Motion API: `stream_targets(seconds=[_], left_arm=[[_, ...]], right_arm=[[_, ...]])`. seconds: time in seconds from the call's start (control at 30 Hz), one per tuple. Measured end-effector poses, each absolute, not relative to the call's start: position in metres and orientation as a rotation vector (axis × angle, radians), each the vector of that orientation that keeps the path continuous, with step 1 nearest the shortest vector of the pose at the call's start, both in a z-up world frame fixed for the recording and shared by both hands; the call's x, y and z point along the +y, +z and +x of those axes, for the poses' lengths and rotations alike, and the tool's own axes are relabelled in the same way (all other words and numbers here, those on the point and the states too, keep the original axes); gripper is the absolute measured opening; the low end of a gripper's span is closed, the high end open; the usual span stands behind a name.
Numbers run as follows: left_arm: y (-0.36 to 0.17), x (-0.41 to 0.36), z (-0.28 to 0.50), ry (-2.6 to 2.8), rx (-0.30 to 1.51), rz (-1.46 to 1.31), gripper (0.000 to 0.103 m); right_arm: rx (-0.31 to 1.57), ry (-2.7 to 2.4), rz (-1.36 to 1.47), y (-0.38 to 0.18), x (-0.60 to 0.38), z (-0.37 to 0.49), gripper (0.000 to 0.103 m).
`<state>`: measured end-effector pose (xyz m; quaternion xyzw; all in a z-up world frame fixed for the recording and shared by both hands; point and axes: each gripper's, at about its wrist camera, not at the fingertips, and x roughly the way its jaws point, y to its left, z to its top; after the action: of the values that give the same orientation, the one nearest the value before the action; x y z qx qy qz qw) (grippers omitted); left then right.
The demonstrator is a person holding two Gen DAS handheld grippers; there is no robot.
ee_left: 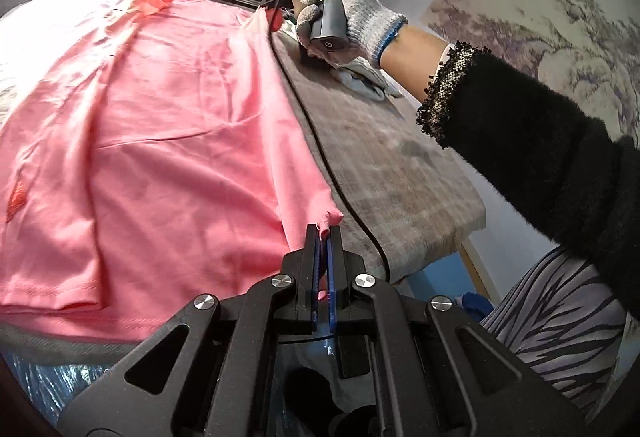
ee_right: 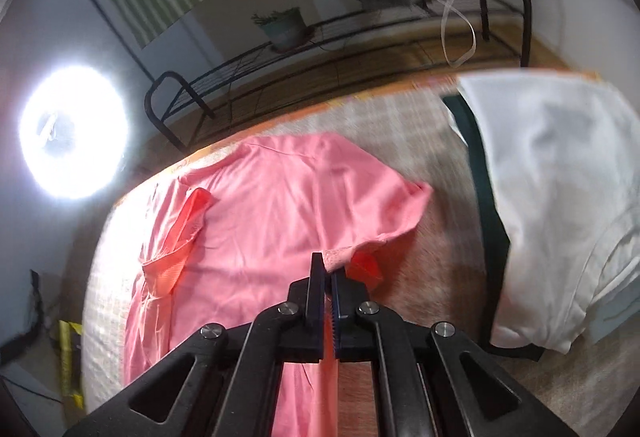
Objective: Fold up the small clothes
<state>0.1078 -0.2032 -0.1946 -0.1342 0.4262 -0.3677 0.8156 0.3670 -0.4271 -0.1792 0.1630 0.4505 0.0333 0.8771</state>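
Note:
A pink T-shirt (ee_left: 160, 125) lies spread over the padded table (ee_left: 380, 157). My left gripper (ee_left: 325, 233) is shut on the pink shirt's near corner, and a small fold of cloth pokes out between its blue pads. In the right wrist view the same pink shirt (ee_right: 260, 213) lies flat with its orange collar at the left. My right gripper (ee_right: 329, 267) is shut on the shirt's edge near a sleeve, pink cloth bunched at its tips. In the left wrist view a gloved hand (ee_left: 352, 17) holds the right gripper's handle at the shirt's far edge.
A white garment (ee_right: 560, 197) lies on a dark one at the table's right side. A black cable (ee_left: 320, 157) runs along the table beside the shirt. A sleeve in black (ee_left: 540, 157) crosses the right. A metal rack with a potted plant (ee_right: 284, 27) stands behind the table.

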Motion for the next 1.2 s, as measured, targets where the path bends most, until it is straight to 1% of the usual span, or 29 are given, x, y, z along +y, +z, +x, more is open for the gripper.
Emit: stream_targets(seconds=[0.2, 0.4, 0.7, 0.97, 1.03, 1.07, 1.1, 1.13, 1.17, 1.2], left_arm=[[-0.201, -0.176, 0.108, -0.724, 0.924, -0.345, 0.0], [-0.212, -0.147, 0.108, -0.645, 0.947, -0.399, 0.0], [-0.224, -0.115, 0.109, -0.543, 0.964, -0.454, 0.0], [-0.225, -0.116, 0.106, -0.526, 0.98, -0.406, 0.0], [-0.223, -0.118, 0.108, -0.534, 0.987, -0.396, 0.001], [-0.222, -0.118, 0.109, -0.54, 0.991, -0.387, 0.001], [-0.22, -0.119, 0.109, -0.546, 0.993, -0.381, 0.001], [-0.218, -0.118, 0.109, -0.553, 0.991, -0.373, 0.005], [-0.215, -0.117, 0.108, -0.557, 0.99, -0.364, 0.011], [-0.212, -0.115, 0.107, -0.56, 0.99, -0.352, 0.028]], right_arm=[[0.929, 0.079, 0.159, -0.163, -0.364, 0.378, 0.0], [0.948, 0.134, 0.038, -0.172, -0.303, 0.39, 0.0], [0.984, 0.191, -0.046, -0.196, -0.244, 0.401, 0.0], [1.011, 0.231, -0.046, -0.211, -0.225, 0.405, 0.001], [1.031, 0.267, -0.025, -0.218, -0.224, 0.407, 0.006], [1.041, 0.281, -0.008, -0.22, -0.226, 0.408, 0.021], [1.057, 0.305, 0.017, -0.221, -0.229, 0.408, 0.03], [1.058, 0.333, 0.045, -0.22, -0.233, 0.406, 0.034], [1.049, 0.371, 0.079, -0.214, -0.239, 0.403, 0.034], [1.045, 0.403, 0.101, -0.209, -0.244, 0.4, 0.034]])
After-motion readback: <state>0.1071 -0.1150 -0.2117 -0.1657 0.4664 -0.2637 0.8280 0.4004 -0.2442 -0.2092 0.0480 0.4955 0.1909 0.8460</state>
